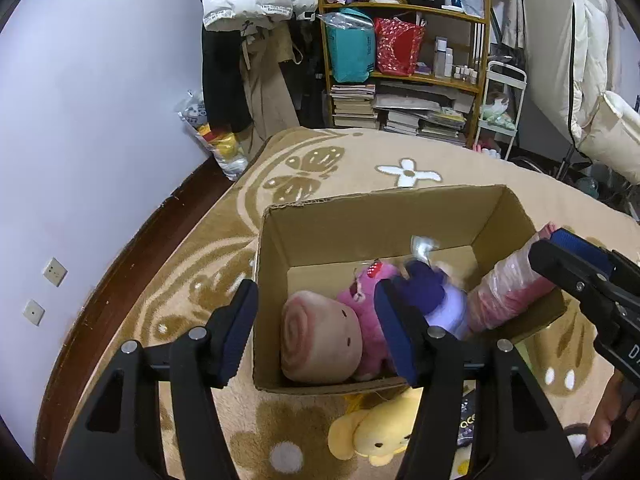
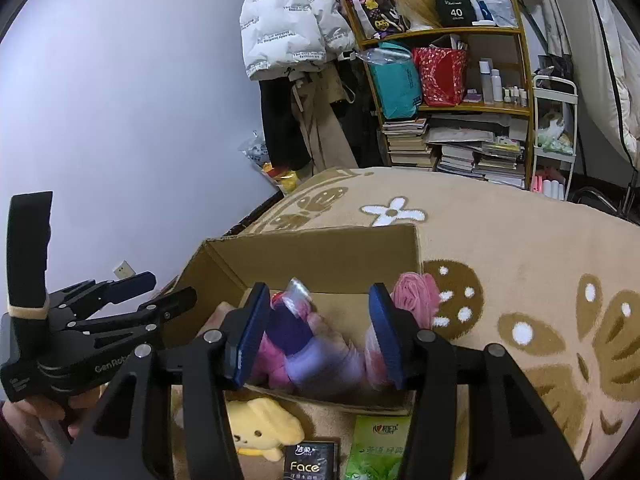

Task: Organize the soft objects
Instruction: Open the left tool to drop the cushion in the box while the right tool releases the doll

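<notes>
Soft toys filled the cardboard box (image 1: 384, 220) that sat on the patterned blanket (image 1: 460, 168) just ahead of my two tongs. My left gripper (image 1: 318, 330) hung over the box's near left corner with its pads parted and nothing pressed between them; one pad sat outside the box wall, the other over the toys. Directly beneath it, outside the box on the blanket, lay a yellow plush (image 1: 372, 434). Between its pads and just beyond, inside the box, rested a rolled pink-and-cream plush (image 1: 320, 340), and beside that a pink plush (image 1: 360, 300) under a blurred purple-and-lilac toy (image 1: 432, 292). My right gripper (image 2: 318, 334) stood over the box's near edge, its blue pads half apart around that same blurred purple toy without pressing on it. Under the right gripper, on the blanket, lay a black packet marked "Face" (image 2: 310, 462) and a green packet (image 2: 376, 448). At the box's right side, a plastic-wrapped pink roll (image 1: 508, 288) leaned over the wall, seen beside my right gripper's fingers (image 1: 576, 256) from the left camera. Farther off stood a wooden shelf (image 1: 404, 76) stacked with books and bags, with a white puffer jacket (image 2: 288, 28) hanging beside it against the pale wall.
</notes>
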Available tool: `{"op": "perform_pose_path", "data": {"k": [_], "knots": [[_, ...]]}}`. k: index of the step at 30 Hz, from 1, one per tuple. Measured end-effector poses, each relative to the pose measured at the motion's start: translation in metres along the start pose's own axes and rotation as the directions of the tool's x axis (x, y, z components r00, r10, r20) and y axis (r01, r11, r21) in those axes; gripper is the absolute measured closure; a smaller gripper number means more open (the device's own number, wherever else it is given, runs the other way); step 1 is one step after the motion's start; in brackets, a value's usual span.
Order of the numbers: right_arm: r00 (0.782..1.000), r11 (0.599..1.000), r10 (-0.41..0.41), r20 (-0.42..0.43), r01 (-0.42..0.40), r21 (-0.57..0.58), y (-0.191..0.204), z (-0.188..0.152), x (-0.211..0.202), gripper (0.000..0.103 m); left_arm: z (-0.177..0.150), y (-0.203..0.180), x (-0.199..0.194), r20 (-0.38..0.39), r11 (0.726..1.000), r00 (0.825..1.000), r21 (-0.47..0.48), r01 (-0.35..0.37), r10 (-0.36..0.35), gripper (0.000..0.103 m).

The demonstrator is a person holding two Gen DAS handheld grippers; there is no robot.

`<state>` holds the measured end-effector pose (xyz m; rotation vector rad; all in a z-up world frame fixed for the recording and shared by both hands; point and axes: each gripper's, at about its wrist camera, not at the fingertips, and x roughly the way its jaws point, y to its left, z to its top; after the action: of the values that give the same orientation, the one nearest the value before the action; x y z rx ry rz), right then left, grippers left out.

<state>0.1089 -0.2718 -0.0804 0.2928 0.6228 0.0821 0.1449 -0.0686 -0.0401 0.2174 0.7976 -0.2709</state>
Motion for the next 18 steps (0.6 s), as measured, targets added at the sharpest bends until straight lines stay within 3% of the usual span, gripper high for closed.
{"op": "perform_pose_path", "data": {"k": [8, 14, 18], "knots": [[1.0, 1.0, -0.019, 0.001, 0.019, 0.017, 0.002, -0.001, -0.017, 0.013, 0.003, 0.012, -0.006, -0.008, 1.0, 1.0, -0.03, -0.006, 0.006, 0.02], [0.999, 0.999, -0.044, -0.028, 0.045, 0.025, 0.004, -0.009, -0.03, 0.0, 0.002, 0.023, -0.018, -0.02, 0.998, 1.0, -0.054, -0.019, 0.018, 0.009], [0.997, 0.997, -0.06, -0.042, 0.062, 0.041, 0.003, -0.014, -0.039, 0.0, -0.003, 0.026, -0.031, -0.018, 0.998, 0.999, -0.046, -0.036, 0.035, 0.006]]}}
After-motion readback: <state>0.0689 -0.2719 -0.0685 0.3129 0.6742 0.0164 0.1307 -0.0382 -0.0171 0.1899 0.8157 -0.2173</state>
